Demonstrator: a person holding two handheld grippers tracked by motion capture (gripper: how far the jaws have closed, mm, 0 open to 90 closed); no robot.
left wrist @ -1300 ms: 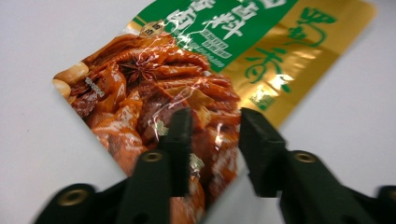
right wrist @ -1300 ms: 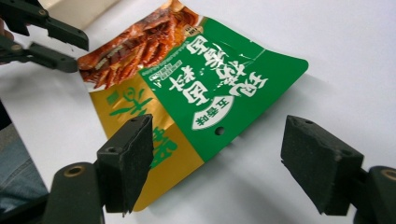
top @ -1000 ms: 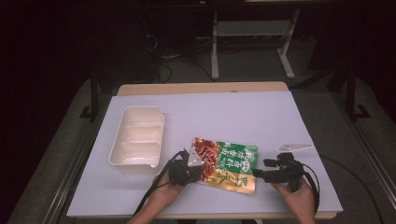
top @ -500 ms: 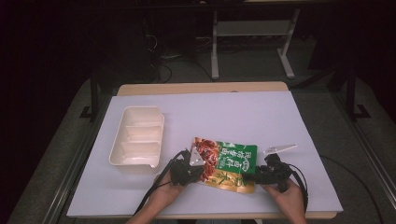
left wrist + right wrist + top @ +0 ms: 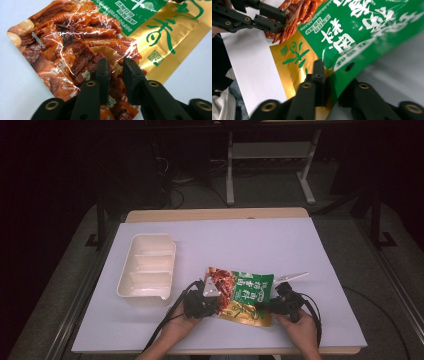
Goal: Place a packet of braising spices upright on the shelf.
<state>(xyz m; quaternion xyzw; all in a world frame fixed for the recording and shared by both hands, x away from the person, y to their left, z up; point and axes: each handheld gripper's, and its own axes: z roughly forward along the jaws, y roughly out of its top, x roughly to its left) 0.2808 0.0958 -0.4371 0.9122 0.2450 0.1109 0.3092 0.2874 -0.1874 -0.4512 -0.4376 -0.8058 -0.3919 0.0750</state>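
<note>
Glossy red-green-gold snack pouch (image 5: 243,294)

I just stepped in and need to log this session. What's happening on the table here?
A person at a white-covered table is working a glossy green, gold and red foil snack pouch with a hand-held gripper in each hand. The left gripper pinches the pouch's red, food-printed end. The right gripper has its jaws on either side of the green and gold edge, lifting it off the table. A cream plastic tray with three compartments sits to the left, apparently empty. A small clear scrap lies beside the pouch.
</note>
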